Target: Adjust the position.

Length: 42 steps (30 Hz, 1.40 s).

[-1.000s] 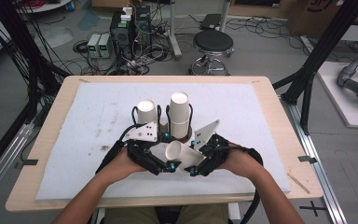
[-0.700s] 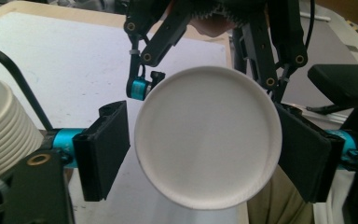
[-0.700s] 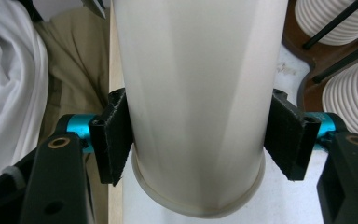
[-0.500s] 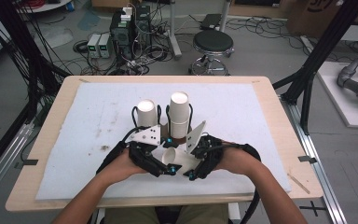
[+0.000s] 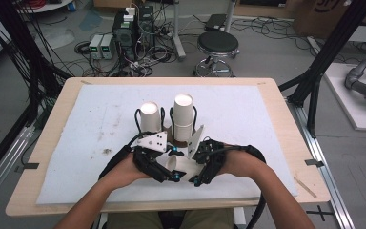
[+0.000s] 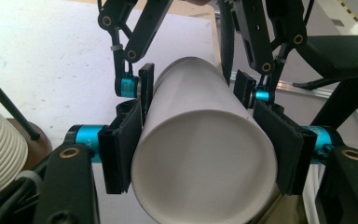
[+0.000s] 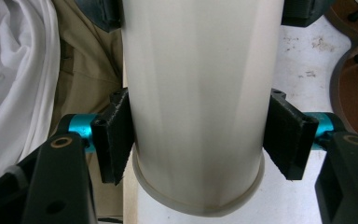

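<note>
A white paper cup [image 5: 181, 165] lies on its side just above the mat, held between both grippers. My left gripper [image 5: 173, 165] has just been closing its jaws, and its pads [image 6: 121, 144] now press on the cup [image 6: 200, 140] near its closed end. My right gripper [image 5: 193, 167] comes in from the opposite side. It is shut on the same cup [image 7: 196, 93] just behind the rolled rim, one pad [image 7: 114, 140] on each flank. In the left gripper view the right gripper's fingers [image 6: 145, 88] clasp the cup farther along.
Two stacks of white cups [image 5: 149, 117] [image 5: 183, 113] stand upright in black wire holders on a brown base [image 5: 176, 139], just beyond the grippers. A white mat [image 5: 248, 114] covers the wooden table [image 5: 52, 119]. A stool [image 5: 218, 44] and electronics sit on the floor behind.
The left gripper's jaws have closed from wide open onto the cup. Both hands have drawn slightly closer together; the cup stays between them.
</note>
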{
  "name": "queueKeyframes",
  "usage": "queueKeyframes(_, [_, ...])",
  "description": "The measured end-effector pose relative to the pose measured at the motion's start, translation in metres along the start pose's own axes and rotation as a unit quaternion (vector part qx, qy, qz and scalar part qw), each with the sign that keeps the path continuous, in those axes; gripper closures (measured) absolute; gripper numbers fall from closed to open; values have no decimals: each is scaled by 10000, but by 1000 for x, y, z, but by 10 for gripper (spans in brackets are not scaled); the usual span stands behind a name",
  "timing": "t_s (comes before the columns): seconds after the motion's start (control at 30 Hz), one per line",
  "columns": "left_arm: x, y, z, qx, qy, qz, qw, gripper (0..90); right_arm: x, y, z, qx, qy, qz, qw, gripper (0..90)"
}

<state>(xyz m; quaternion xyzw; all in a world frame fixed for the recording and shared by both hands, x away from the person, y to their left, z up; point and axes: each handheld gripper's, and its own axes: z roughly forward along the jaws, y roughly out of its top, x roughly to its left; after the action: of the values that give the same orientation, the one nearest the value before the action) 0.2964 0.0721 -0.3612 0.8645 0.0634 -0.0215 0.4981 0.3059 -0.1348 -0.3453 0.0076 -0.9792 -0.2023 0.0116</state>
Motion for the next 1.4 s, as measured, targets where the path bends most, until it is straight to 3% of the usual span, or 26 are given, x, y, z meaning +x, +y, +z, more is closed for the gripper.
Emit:
queueKeyframes(0.2, [0,0,-1,17,45,25,10000,359,-1,-1,0,-20,-5,-5,10000,323])
queueKeyframes(0.27, [1,0,-2,0,58,40,10000,359,-1,-2,-1,-123,-40,32,9999,281])
queueKeyframes(0.3, [1,-1,-2,0,54,48,10000,359,-2,-3,-3,-326,-156,83,9993,212])
queueKeyframes(0.33, [1,-1,-3,-29,59,33,10000,359,-2,-3,-3,-326,-156,83,9993,212])
queueKeyframes(0.4, [2,-3,-5,-90,71,30,9999,359,-1,-6,-7,-508,-207,109,9984,211])
queueKeyframes(0.43, [2,-5,-9,-191,90,11,9998,358,0,-9,-11,-739,-186,121,9970,208])
queueKeyframes(0.47, [2,-5,-9,-191,90,11,9998,358,0,-9,-11,-739,-186,121,9970,208])
queueKeyframes(0.5, [2,-7,-11,-247,96,1,9996,358,1,-12,-16,-988,-214,170,9947,207])
queueKeyframes(0.57, [3,-9,-14,-339,130,-27,9993,358,2,-14,-18,-1133,-258,163,9931,205])
queueKeyframes(0.67, [4,-14,-19,-478,186,-85,9986,358,2,-22,-25,-1628,-342,296,9856,201])
queueKeyframes(0.8, [6,-20,-24,-692,264,-203,9970,358,4,-33,-31,-2250,-400,455,9725,201])
queueKeyframes(0.93, [8,-26,-28,-847,387,-291,9952,357,5,-45,-33,-2740,-563,670,9577,201])
queueKeyframes(0.97, [8,-27,-29,-891,412,-294,9947,357,6,-51,-32,-2913,-625,795,9513,201])
queueKeyframes(1.0, [9,-28,-30,-948,443,-319,9940,357,6,-51,-32,-2913,-625,795,9513,201])
queueKeyframes(1.07, [9,-30,-32,-1052,516,-348,9925,357,7,-57,-31,-3097,-699,899,9440,201])
queueKeyframes(1.13, [11,-33,-34,-1138,577,-347,9912,357,8,-62,-30,-3270,-787,1024,9362,201])
queueKeyframes(1.17, [11,-34,-35,-1216,595,-379,9901,357,10,-66,-28,-3419,-806,1113,9296,201])
queueKeyframes(1.2, [12,-35,-36,-1265,589,-393,9894,357,10,-66,-28,-3419,-806,1113,9296,201])
queueKeyframes(1.27, [13,-37,-38,-1404,601,-448,9872,357,11,-71,-26,-3506,-846,1202,9249,201])
queueKeyframes(1.3, [13,-39,-38,-1471,618,-494,9860,357,13,-75,-22,-3606,-919,1243,9198,201])
queueKeyframes(1.33, [13,-40,-39,-1540,607,-509,9849,357,13,-75,-22,-3606,-919,1243,9198,201])
queueKeyframes(1.4, [13,-41,-40,-1631,601,-496,9835,357,15,-79,-19,-3706,-898,1328,9148,201])
